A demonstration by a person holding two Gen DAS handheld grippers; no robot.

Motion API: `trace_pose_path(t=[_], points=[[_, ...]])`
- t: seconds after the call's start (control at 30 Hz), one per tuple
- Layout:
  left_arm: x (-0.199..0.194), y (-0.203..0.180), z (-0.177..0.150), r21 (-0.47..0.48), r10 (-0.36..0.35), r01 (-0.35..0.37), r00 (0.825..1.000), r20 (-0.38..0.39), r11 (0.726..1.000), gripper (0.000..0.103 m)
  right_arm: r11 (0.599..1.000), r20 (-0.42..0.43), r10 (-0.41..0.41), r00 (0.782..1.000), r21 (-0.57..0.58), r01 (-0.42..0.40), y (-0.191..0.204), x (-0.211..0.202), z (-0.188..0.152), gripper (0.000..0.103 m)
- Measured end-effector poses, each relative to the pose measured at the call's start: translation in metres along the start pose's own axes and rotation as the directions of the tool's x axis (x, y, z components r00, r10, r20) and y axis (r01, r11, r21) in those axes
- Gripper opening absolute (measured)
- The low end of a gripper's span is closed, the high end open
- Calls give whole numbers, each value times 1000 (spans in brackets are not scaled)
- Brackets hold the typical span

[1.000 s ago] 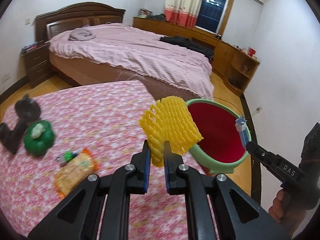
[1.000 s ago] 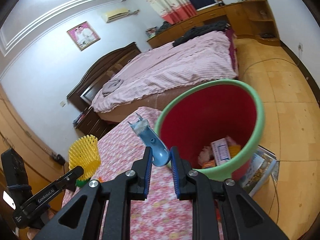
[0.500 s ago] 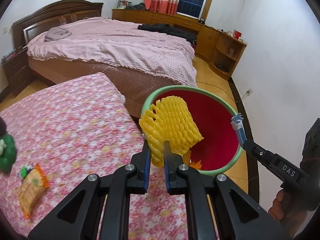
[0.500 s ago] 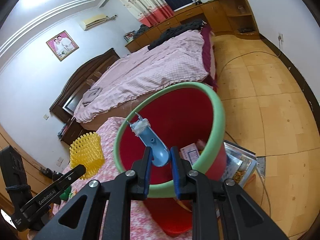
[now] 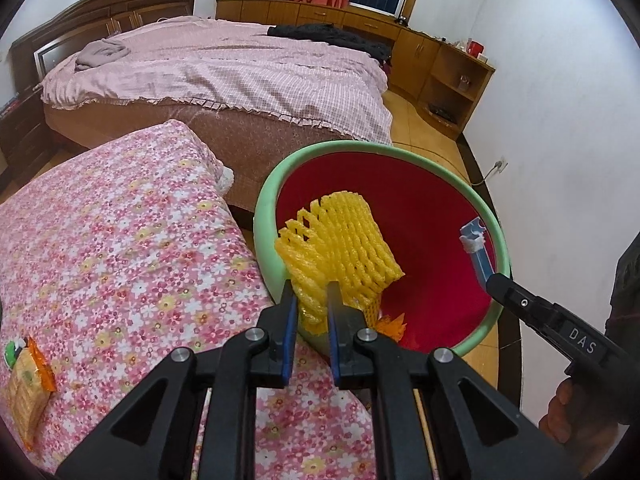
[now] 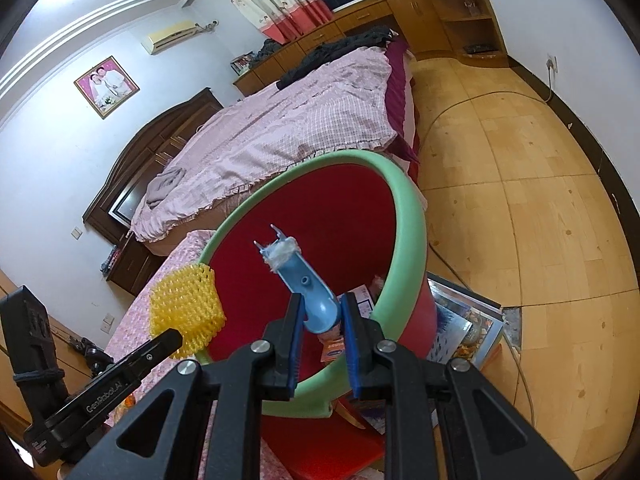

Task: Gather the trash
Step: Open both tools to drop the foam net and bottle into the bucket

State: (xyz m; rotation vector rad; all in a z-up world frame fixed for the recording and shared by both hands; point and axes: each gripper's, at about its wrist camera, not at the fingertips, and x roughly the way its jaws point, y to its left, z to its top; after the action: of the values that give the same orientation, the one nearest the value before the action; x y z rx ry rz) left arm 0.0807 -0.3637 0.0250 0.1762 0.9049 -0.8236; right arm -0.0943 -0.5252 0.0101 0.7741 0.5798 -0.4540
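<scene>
**Both grippers are holding trash over the bin's mouth**

The left gripper [image 5: 312, 306] is clenching the bunched lower end of a yellow foam net [image 5: 340, 248], whose fanned body is rising up and away from the jaws, over the near-left rim of the red bin [image 5: 384, 148]. The right gripper [image 6: 320, 320] is gripping the rounded base of a blue plastic piece [image 6: 308, 284]; its long axis is pointing forward from the jaws, across the bin's opening. The bin is standing on the floor, just beside the corner of the flowered bedspread [image 5: 120, 248]. Both pieces appear to be hanging inside the rim's outline, so letting go should drop them in. A snack packet [image 5: 28, 384] is lying at the bedspread's left edge, nearer the left hand.
</scene>
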Motion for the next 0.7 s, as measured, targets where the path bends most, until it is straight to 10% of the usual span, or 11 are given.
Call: trace_pose_path(t=[0.23, 0.7], points=[[7, 2, 2, -19, 1, -1, 1000, -17, 1000, 31, 1000, -12, 3, 1000, -7, -3, 0, 7, 0, 22], [-14, 14, 1, -30, 26, -25, 1000, 12, 999, 32, 999, 0, 31, 1000, -23, -31, 10, -2, -2, 27]])
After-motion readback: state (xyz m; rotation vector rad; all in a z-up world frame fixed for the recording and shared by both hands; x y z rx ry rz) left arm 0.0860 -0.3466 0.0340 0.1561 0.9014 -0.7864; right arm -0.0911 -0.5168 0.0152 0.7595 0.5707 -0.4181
